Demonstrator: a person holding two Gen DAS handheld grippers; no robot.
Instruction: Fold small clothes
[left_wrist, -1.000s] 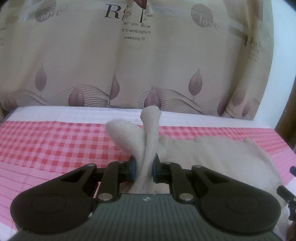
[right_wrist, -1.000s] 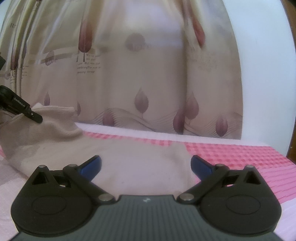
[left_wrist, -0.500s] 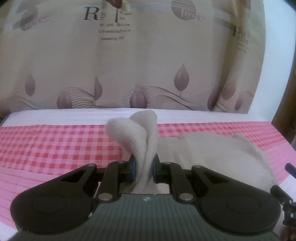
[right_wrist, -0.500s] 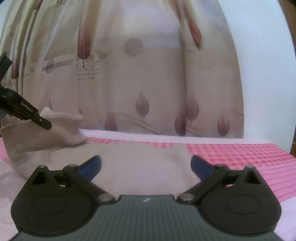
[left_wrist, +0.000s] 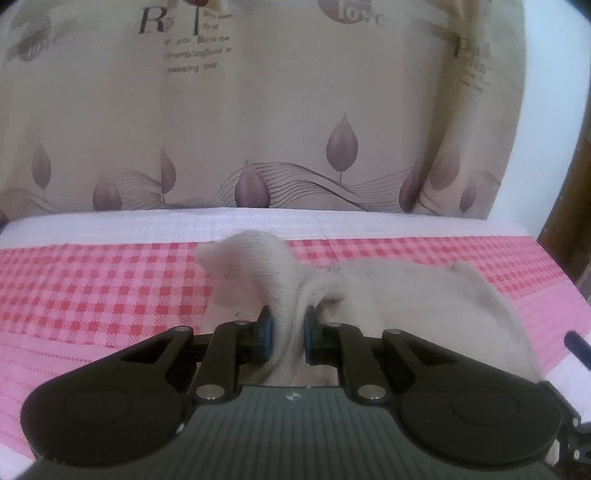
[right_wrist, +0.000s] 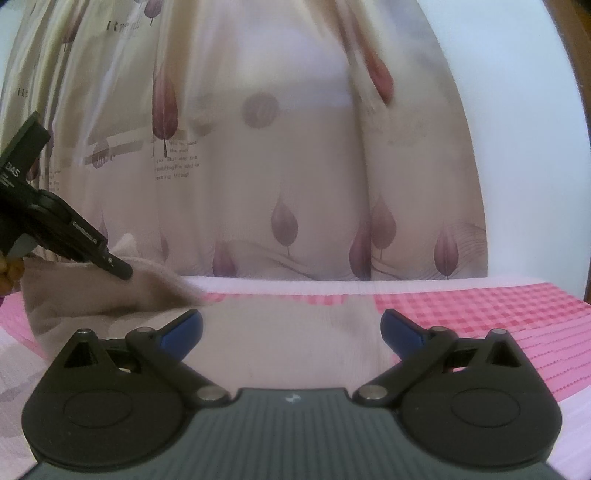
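Note:
A beige knit garment (left_wrist: 399, 295) lies on the pink checked cloth (left_wrist: 92, 288). My left gripper (left_wrist: 287, 332) is shut on a bunched end of it, and the loose flap (left_wrist: 251, 258) stands up and droops to the left. In the right wrist view the garment (right_wrist: 291, 339) spreads flat ahead. My right gripper (right_wrist: 291, 328) is open just above it and holds nothing. The left gripper (right_wrist: 114, 267) shows at the left there, pinching the raised end.
A beige curtain (left_wrist: 258, 110) with purple leaf prints hangs behind the table. A white strip (left_wrist: 258, 221) runs along the table's far edge. A white wall (right_wrist: 517, 147) stands at the right. The right gripper's tip (left_wrist: 578, 343) shows at the right edge.
My left gripper has lowered with the garment end, and the raised flap has flopped lower and to the left. My right gripper stays open over the garment.

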